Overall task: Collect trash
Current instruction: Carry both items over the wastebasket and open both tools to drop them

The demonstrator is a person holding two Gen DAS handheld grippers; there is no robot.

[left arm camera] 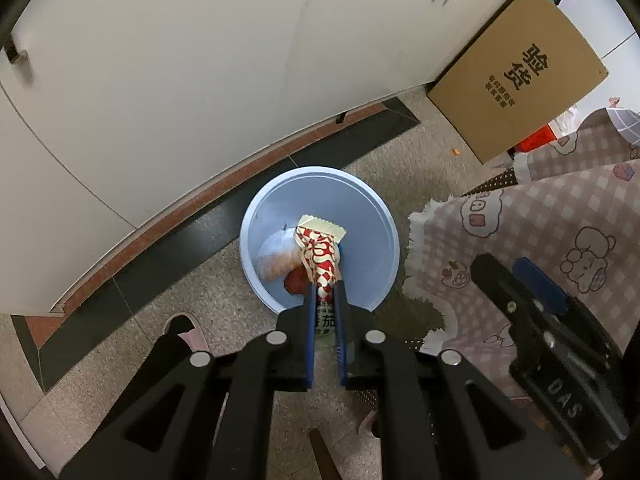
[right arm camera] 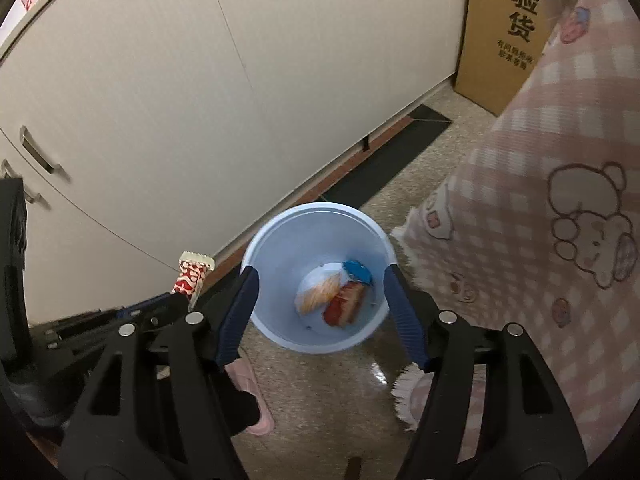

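Blue-padded left gripper (left arm camera: 325,292) pinches a red-and-white snack wrapper (left arm camera: 320,252) above the pale blue bin (left arm camera: 384,240), hiding part of the trash inside. From the right wrist, the right gripper (right arm camera: 320,276) hangs spread wide, and the bin's contents (right arm camera: 334,294) show plainly, though blurred.

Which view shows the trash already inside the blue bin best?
The right wrist view: the blue bin sits between its open fingers, the trash unobstructed. In the left wrist view, the held wrapper covers much of it.

Bin (right arm camera: 280,332) mouth open above; cabinet (right arm camera: 180,100) and tablecloth (right arm camera: 540,200) flank it.
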